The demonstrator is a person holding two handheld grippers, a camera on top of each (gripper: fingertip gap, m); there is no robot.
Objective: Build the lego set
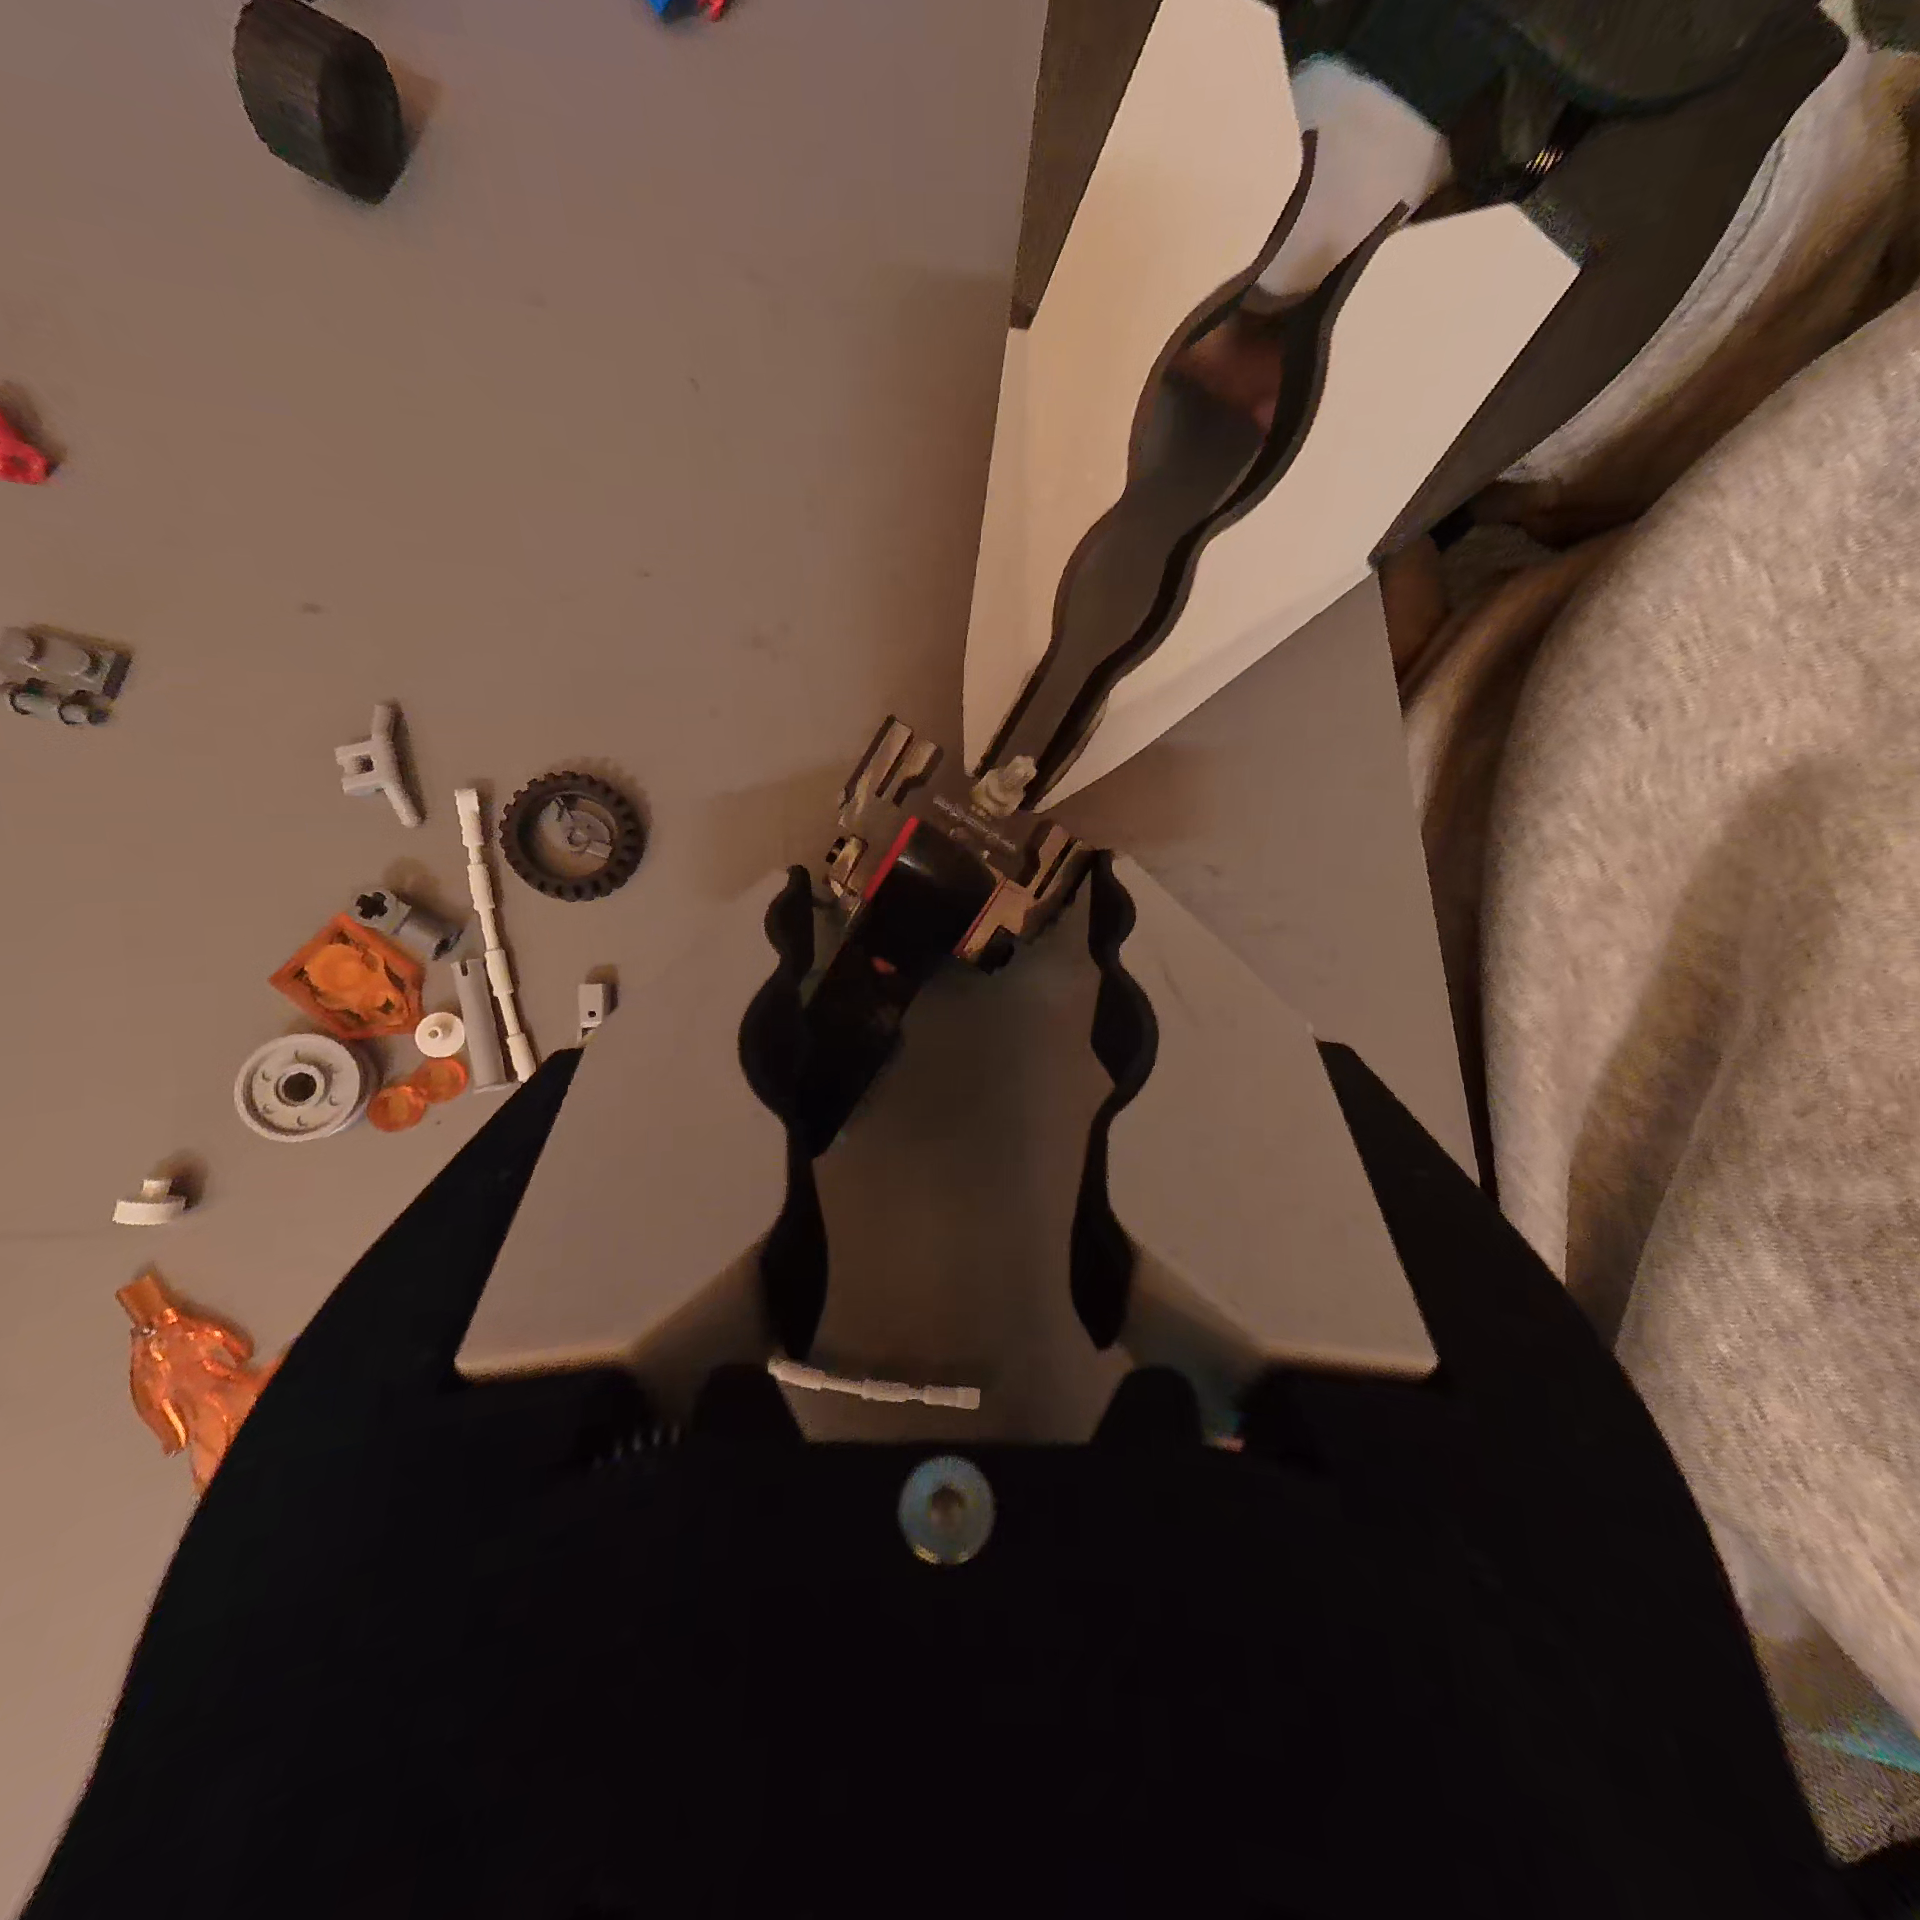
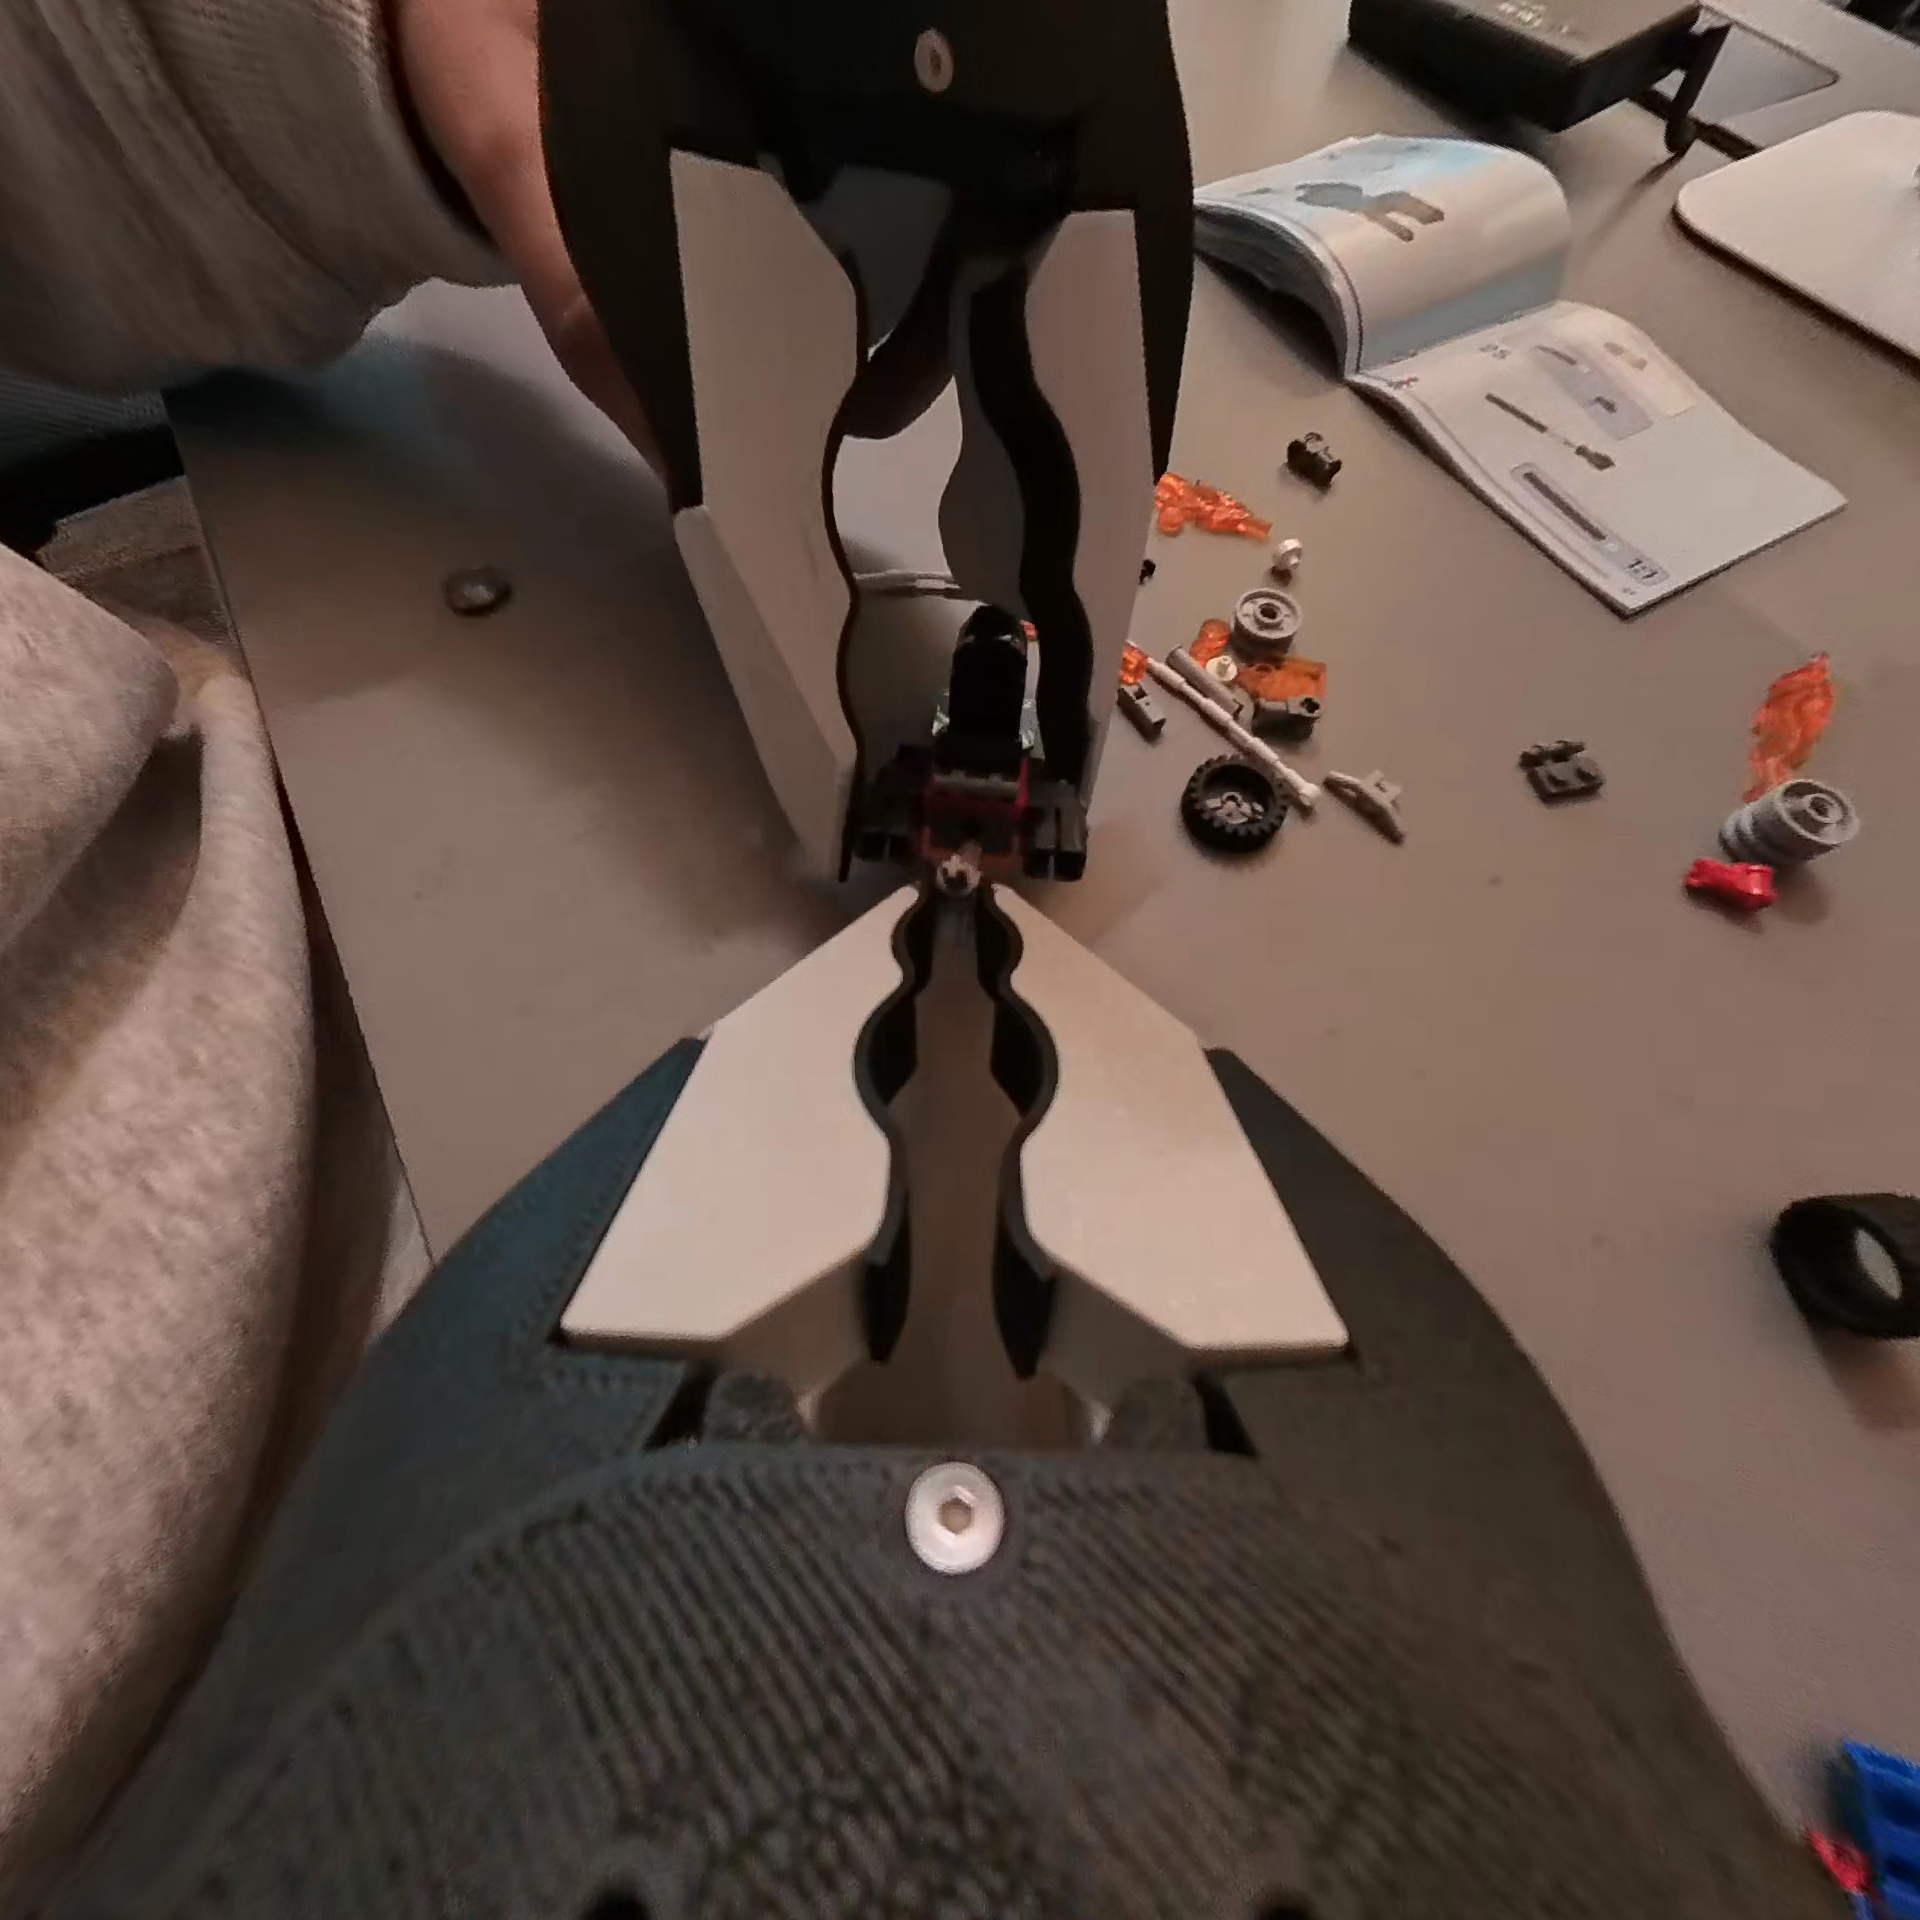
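The right hand-held gripper (image 2: 954,888) pinches a small light pin (image 2: 954,876) at its narrowed tips, pressed against the black-and-red lego model (image 2: 961,800). The left hand-held gripper (image 1: 940,935) stands fairly wide around that model, which rests on the tabletop (image 2: 1351,1039); a real clamp cannot be confirmed. A skewed push could slide the model or flick the pin toward the loose parts (image 2: 1247,707) farther off.

blue bricks (image 2: 1875,1803) cut off at corner, orange flame piece (image 1: 182,1371) partly behind gripper body
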